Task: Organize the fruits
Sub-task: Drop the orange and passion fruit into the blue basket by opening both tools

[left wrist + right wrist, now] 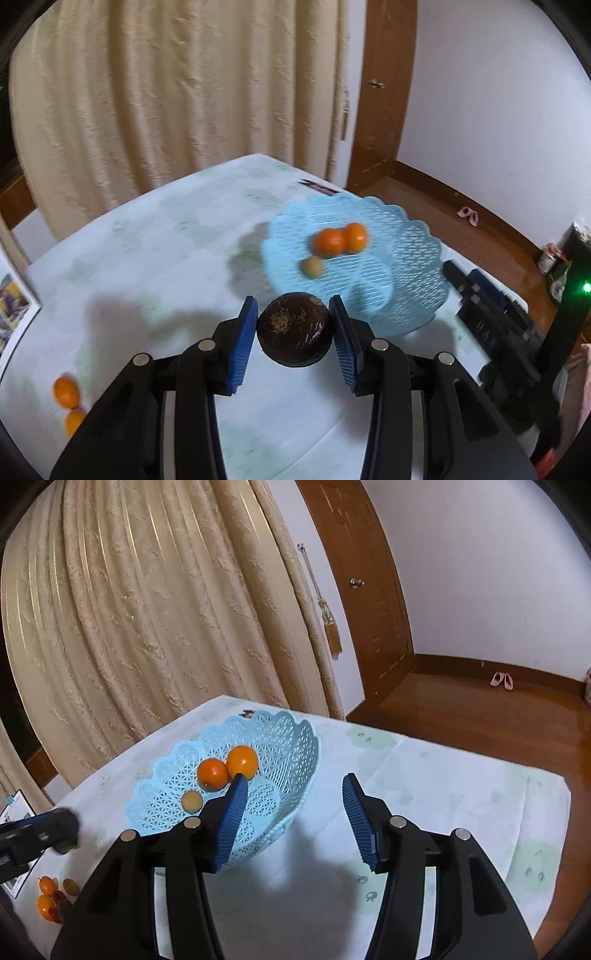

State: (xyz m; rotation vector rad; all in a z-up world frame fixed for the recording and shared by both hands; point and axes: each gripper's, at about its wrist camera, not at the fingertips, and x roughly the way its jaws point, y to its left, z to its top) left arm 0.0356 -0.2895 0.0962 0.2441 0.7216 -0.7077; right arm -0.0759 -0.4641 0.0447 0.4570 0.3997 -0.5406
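- Gripping a dark purple round fruit (293, 328), your left gripper (293, 319) hangs over the worktop (147, 258) beside the light-blue lattice plastic basket (413, 258).
- Your right gripper (295, 805) is released, holding nothing, near that basket's rim.

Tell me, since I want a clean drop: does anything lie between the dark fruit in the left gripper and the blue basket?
Nothing visible does. The left gripper holds the dark fruit just short of the blue basket; only bare tablecloth lies between. The basket already holds two oranges and a small brownish fruit, leaving room.
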